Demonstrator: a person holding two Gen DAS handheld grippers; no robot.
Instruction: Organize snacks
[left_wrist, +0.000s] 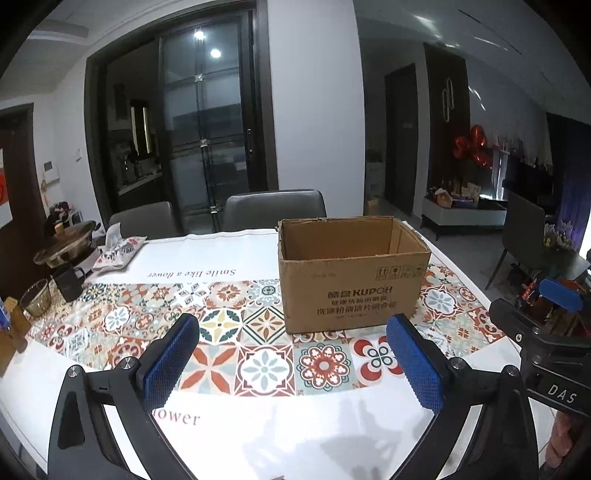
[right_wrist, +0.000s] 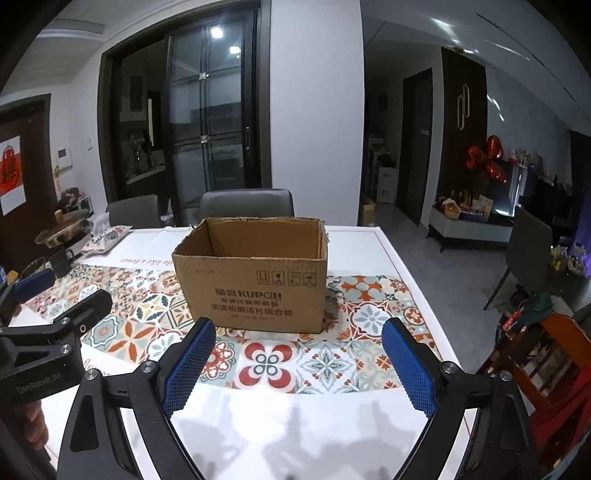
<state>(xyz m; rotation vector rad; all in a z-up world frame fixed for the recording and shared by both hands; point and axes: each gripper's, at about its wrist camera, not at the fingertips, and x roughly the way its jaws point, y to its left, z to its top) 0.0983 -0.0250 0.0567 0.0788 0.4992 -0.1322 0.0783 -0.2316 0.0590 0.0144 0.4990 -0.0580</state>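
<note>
Dim room; ceiling lights glare in the glass door (left_wrist: 207, 122), soft shadows on the desk (left_wrist: 295, 435) at frame bottom, fisheye-bent dark corners

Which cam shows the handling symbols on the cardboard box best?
Right wrist: the symbols on the cardboard box sit near centre, four icons readable. Left wrist shows them off to the right, smaller and washed out.

The floor of the cardboard box (left_wrist: 352, 273) lies hidden behind its near wall, so its contents cannot be told. Left of the box, a dark mug (left_wrist: 68, 282) and a glass (left_wrist: 37, 297) are too small to read. Right of the box, the right gripper (left_wrist: 554, 314) is cut off by the picture's edge.
</note>
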